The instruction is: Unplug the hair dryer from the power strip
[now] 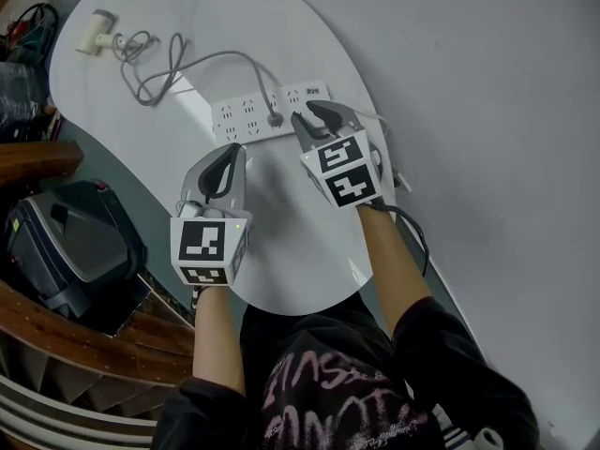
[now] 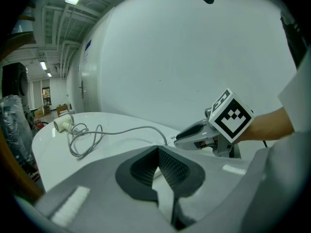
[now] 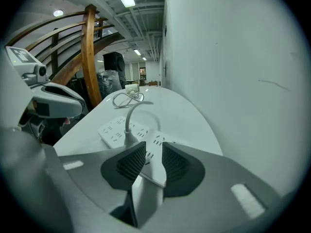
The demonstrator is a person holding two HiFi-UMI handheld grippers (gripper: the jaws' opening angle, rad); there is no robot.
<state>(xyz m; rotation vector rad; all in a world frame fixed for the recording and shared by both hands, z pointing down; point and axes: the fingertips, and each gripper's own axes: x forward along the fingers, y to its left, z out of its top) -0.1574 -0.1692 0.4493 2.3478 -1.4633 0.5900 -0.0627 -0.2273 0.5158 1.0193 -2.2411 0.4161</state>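
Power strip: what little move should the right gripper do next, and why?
Probably close the right gripper on the near end of the power strip to hold it steady. Its fingers stand apart with that end already between them, while the plug sits just left of them, still in its socket.

Head camera's up high, looking steeply down on the white table (image 1: 234,17). My left gripper (image 2: 158,149) camera sits low, facing across the tabletop toward the wall (image 2: 194,57), and it catches my right gripper (image 2: 181,139). The right gripper's camera looks in close over the power strip (image 3: 114,130). All three views share the tabletop.
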